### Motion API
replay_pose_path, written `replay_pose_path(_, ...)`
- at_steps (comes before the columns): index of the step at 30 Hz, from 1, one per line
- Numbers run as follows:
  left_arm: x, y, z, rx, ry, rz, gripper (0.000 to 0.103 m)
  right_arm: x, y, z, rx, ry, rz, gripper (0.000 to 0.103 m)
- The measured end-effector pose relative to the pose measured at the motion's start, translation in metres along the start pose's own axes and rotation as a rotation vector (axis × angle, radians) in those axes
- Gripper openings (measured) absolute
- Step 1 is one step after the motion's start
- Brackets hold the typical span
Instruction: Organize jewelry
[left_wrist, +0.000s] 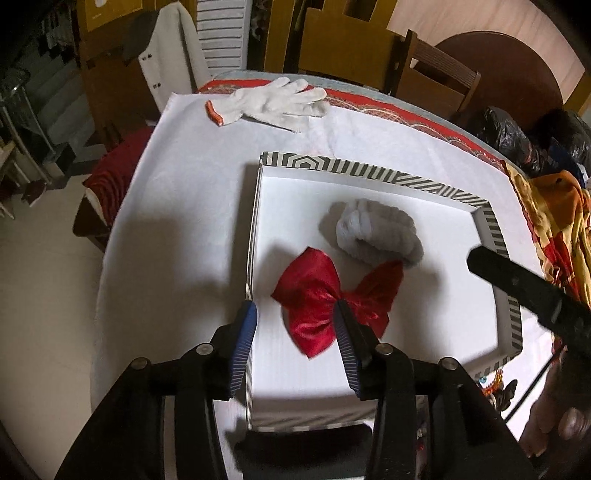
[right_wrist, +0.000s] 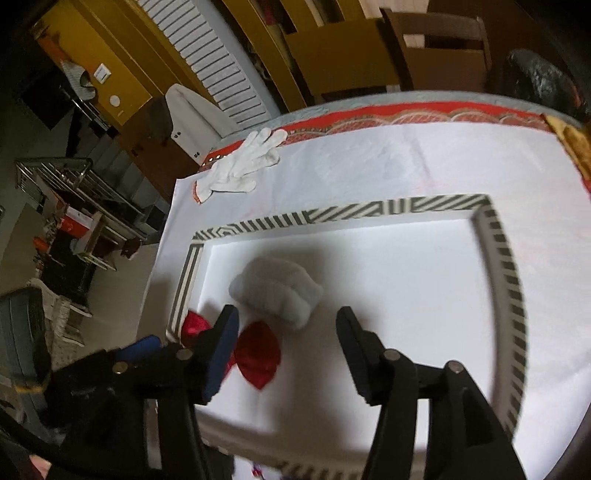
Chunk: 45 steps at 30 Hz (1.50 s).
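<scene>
Tray: the striped-rim tray (left_wrist: 373, 173) is sitting on the white-clothed tabletop (left_wrist: 177, 221); I am using its flat white floor as the collecting place, so pieces are lying loose inside it, not on the cloth.
Red bow: the red bow (left_wrist: 314, 295) is lying flat on the tray floor near the left wall, placed there as a sorted piece.
Grey piece: the grey fluffy scrunchie (left_wrist: 376, 236) is resting just behind the bow, its edge touching or overlapping the bow's right wing; I cannot tell which.
Left gripper: my left gripper (left_wrist: 295, 325) is hovering over the bow with its jaws parted and nothing clamped; one finger is showing in front of the bow's knot, the other over the tray's left wall.
Right gripper: my right gripper (right_wrist: 288, 332) is standing wide apart and empty above the tray, with the scrunchie (right_wrist: 277, 291) ahead of it.
Judgement: both are reading as releases, leaving the two pieces side by side.
Remaining: beads (left_wrist: 491, 384) are showing past the tray's near right corner, probably awaiting sorting.
Off-task: a white glove (left_wrist: 273, 99) is lying at the far edge.
</scene>
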<state>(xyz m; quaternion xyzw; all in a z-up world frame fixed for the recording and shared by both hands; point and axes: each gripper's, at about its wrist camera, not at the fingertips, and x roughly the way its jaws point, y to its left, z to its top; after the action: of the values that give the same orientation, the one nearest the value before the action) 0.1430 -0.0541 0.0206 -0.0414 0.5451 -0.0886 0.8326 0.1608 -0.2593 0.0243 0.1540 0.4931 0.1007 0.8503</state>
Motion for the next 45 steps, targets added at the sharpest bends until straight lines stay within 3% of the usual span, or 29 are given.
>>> replay_pose_path(10, -0.038, -0.025, -0.036, 0.024, -0.060, 0.044, 0.032, -0.055, 0.008, -0.057, -0.080, -0.044, -0.045, 0.062)
replay_pose_path(19, -0.057, -0.057, -0.078, 0.055, -0.063, 0.058, 0.032, -0.103, -0.002, -0.099, -0.123, -0.075, -0.098, 0.066)
replay_pose_path(32, -0.085, -0.086, -0.118, 0.050, -0.104, 0.057, 0.032, -0.159, -0.022, -0.139, -0.157, -0.113, -0.135, 0.069)
replay_pose_path(45, -0.101, -0.102, -0.141, 0.050, -0.136, 0.076, 0.032, -0.186, -0.038, -0.167, -0.142, -0.132, -0.137, 0.069)
